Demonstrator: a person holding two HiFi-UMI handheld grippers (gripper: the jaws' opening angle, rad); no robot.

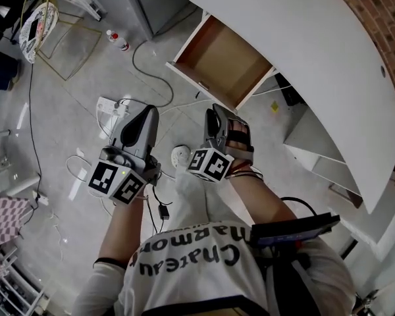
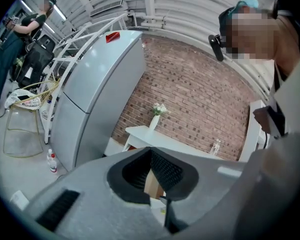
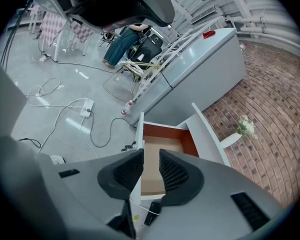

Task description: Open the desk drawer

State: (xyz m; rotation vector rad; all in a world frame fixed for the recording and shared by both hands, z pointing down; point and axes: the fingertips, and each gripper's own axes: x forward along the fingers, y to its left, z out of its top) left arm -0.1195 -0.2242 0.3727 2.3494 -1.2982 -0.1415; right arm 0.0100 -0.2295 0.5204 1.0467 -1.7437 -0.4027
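The right gripper is pictured with its jaws parted and nothing held between them, and the open desk drawer is framed in the gap in the right gripper view. The left gripper is held beside it, and its jaws are seen only narrowly apart and likewise empty. The drawer is found straight ahead of the right gripper, beyond its jaw tips and well apart from them. It is drawn out of the white desk, which stretches away beyond it and off to the gripper's right. The drawer's front panel is set crosswise to the gripper's line, while its sides run on away from the gripper toward the desk. The right gripper is judged the nearer of the two, the left being offset to the side. Inside the drawer only a bare tan floor and reddish-brown walls are shown; no contents can be made out. The opening is judged to be done, since neither gripper is touching the drawer.
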